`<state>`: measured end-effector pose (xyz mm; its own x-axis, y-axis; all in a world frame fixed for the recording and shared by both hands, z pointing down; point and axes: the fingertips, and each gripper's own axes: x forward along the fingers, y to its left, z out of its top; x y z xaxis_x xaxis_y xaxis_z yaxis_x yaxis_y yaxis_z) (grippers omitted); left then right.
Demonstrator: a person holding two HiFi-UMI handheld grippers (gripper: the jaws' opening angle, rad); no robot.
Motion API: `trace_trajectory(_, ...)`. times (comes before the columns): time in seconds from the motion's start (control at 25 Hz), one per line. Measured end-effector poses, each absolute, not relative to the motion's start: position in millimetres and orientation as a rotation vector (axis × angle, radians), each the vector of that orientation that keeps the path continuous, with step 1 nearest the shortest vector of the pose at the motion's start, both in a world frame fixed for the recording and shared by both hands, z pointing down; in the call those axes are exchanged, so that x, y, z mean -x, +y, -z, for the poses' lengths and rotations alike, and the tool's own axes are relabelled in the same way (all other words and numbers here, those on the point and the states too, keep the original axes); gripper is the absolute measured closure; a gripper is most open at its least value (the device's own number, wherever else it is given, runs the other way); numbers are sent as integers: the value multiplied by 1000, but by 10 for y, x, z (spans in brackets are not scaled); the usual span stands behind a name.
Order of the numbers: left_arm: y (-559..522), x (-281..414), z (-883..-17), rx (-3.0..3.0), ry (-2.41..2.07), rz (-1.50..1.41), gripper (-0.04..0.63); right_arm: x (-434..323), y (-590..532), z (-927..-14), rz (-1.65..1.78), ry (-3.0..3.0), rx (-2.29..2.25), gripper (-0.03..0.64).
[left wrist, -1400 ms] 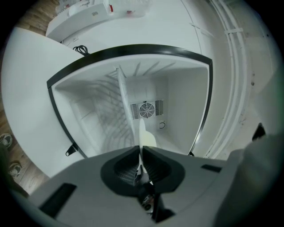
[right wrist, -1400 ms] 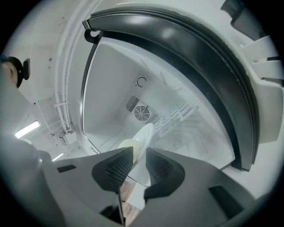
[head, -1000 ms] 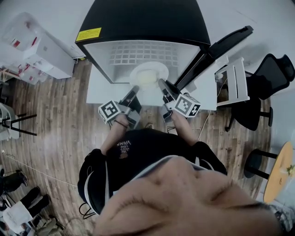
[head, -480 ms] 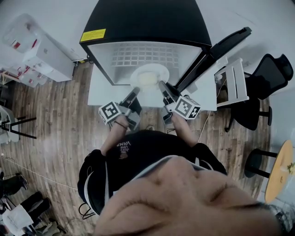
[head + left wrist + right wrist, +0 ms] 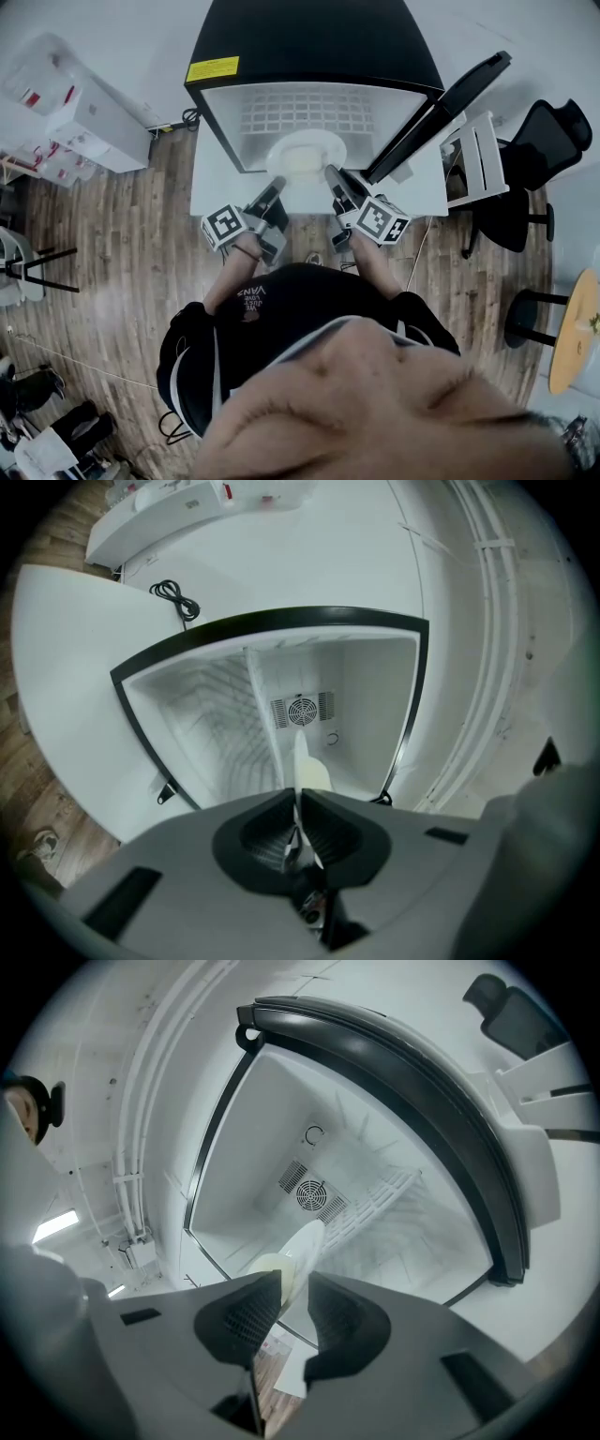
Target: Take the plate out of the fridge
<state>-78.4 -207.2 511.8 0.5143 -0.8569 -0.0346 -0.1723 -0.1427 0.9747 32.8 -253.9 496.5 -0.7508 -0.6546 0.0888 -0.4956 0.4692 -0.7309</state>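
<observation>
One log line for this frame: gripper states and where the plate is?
left gripper: shut on plate rim | right gripper: shut on plate rim | plate: at fridge mouth | door: open

place — office | signs — swivel chair [image 5: 551, 141], white table [image 5: 208, 183], plank floor [image 5: 112, 253]

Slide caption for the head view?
Left gripper and right gripper hold a white plate at the open fridge's mouth.
</observation>
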Motion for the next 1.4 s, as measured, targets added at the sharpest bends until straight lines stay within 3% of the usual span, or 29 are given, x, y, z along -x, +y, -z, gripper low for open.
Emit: trace_trajectory(1.4,-1265,977,-5122,-1682,-712,628,560,-220,-1506,-5008,1089,2352,1229,518)
